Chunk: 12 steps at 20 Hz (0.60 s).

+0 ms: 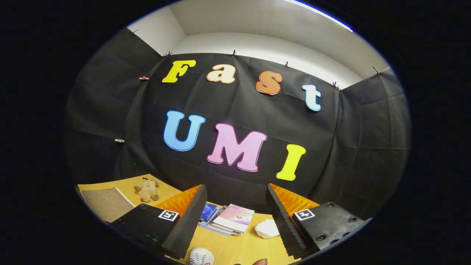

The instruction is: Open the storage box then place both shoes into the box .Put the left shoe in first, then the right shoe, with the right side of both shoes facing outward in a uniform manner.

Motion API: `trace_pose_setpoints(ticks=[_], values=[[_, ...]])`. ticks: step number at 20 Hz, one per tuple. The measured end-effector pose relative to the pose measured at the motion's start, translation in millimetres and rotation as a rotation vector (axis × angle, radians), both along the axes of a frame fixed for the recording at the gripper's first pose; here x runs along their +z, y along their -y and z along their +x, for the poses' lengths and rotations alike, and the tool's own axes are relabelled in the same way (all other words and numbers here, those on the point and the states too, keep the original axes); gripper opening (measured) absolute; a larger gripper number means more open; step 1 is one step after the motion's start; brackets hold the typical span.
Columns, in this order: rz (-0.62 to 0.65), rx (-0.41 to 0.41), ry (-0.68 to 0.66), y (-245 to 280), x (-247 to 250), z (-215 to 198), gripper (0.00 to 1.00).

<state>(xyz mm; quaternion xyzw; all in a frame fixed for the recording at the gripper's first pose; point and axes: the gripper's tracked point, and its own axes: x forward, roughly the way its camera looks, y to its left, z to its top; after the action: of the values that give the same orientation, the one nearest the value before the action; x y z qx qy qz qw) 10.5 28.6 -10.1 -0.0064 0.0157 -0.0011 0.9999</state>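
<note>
Wooden table (235,246) runs under your gripper (235,217), whose fingers stand wide apart with nothing between them, tilted up toward the booth's black cloth wall. One white shoe (201,256) lies on the table below the gap, close to the left finger, only its top showing; you cannot tell whether it is the left or the right one. Beyond the fingers, near the table's far edge, a stack of books (229,219) lies flat, and a crumpled white object (267,228) sits just beside the right finger. Off toward the far left corner a small plush toy (147,190) lies next to a grey mat (106,203). A fingertip (259,261) shows at the near edge
</note>
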Motion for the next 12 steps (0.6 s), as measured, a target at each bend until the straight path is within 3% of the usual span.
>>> trace_pose_setpoints(ticks=[6,12], values=[[0.014,0.064,0.003,-20.6,0.7,-1.7,0.98],[0.169,0.314,-0.062,-83.6,-14.9,-10.1,0.98]])
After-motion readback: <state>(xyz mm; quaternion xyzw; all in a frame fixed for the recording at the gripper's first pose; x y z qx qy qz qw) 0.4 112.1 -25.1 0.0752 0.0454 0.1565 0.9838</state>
